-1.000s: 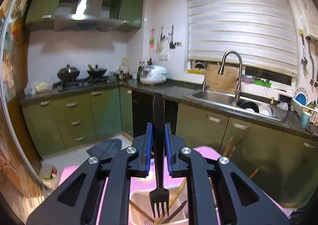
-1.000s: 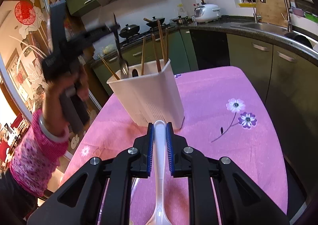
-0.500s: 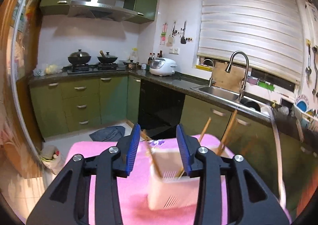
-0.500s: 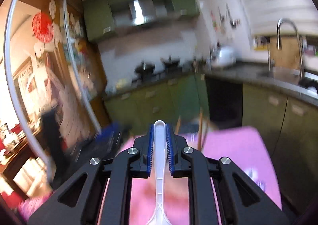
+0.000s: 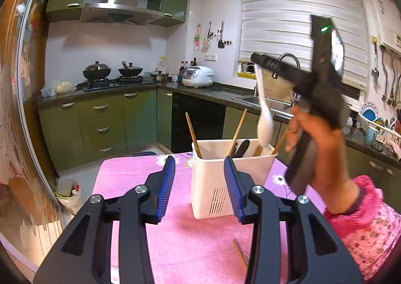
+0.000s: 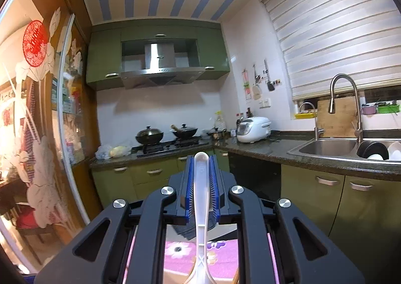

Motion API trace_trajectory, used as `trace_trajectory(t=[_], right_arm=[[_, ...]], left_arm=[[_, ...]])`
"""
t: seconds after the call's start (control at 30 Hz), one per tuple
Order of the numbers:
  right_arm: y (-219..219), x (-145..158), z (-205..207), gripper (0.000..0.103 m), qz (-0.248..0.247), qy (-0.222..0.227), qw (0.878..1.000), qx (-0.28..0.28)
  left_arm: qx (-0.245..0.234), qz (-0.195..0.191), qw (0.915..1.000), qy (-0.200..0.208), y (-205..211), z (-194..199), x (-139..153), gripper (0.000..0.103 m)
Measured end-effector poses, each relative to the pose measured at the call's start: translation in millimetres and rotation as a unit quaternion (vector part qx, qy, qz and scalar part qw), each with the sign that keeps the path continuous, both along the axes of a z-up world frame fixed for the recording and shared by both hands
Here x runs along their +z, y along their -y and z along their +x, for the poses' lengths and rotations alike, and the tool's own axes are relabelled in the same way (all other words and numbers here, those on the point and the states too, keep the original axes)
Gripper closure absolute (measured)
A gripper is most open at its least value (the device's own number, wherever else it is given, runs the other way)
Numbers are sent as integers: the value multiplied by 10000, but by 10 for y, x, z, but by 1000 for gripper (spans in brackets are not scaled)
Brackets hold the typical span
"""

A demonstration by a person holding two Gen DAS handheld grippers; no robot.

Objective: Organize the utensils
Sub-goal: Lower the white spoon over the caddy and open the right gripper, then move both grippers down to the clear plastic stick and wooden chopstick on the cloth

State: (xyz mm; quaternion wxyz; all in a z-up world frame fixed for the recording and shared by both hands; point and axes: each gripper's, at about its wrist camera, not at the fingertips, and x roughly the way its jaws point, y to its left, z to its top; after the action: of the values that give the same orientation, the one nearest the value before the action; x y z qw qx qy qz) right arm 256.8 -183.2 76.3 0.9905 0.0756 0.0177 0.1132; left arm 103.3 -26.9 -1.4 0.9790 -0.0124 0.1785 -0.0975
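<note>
Above the white plastic utensil holder (image 5: 233, 178) on the pink table, the right gripper (image 6: 200, 183) clamps a white plastic spoon (image 5: 264, 121); dropped off-centre, it could catch the wooden chopsticks (image 5: 193, 133). The left gripper (image 5: 199, 183), just opened, holds nothing.

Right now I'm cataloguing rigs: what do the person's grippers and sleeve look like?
Both the left gripper and right gripper are black, with ribbed blue jaws and silver screws. A green light glows on the right one. The sleeve is pink and floral.
</note>
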Motion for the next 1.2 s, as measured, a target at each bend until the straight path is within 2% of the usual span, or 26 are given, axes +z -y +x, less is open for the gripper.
trace_trajectory(t=[0.37, 0.4, 0.47, 0.63, 0.77, 0.97, 1.2], right_arm=[[-70, -484, 46, 89, -155, -176, 9997, -63], [-74, -519, 34, 88, -190, -212, 9996, -43], [-67, -578, -7, 71, -258, -242, 9994, -37], [69, -568, -428, 69, -227, -73, 9997, 104], [243, -550, -937, 63, -230, -124, 9994, 208], [617, -861, -1514, 62, -481, -796, 9955, 176], [1093, -1122, -1782, 60, -271, -1296, 9912, -36]], left_arm=[[-105, 58, 9997, -229, 42, 52, -51, 63], [-115, 69, 9996, -258, 48, 48, -61, 63], [-111, 98, 9994, -319, 70, 40, -78, 62], [-144, 226, 9973, -686, 140, 35, -184, 58], [-296, 368, 9920, -1171, 303, -3, -433, 58], [-610, 385, 9757, -2067, 598, 17, -979, 58], [-541, 1037, 9617, -2479, 983, 39, -1280, 58]])
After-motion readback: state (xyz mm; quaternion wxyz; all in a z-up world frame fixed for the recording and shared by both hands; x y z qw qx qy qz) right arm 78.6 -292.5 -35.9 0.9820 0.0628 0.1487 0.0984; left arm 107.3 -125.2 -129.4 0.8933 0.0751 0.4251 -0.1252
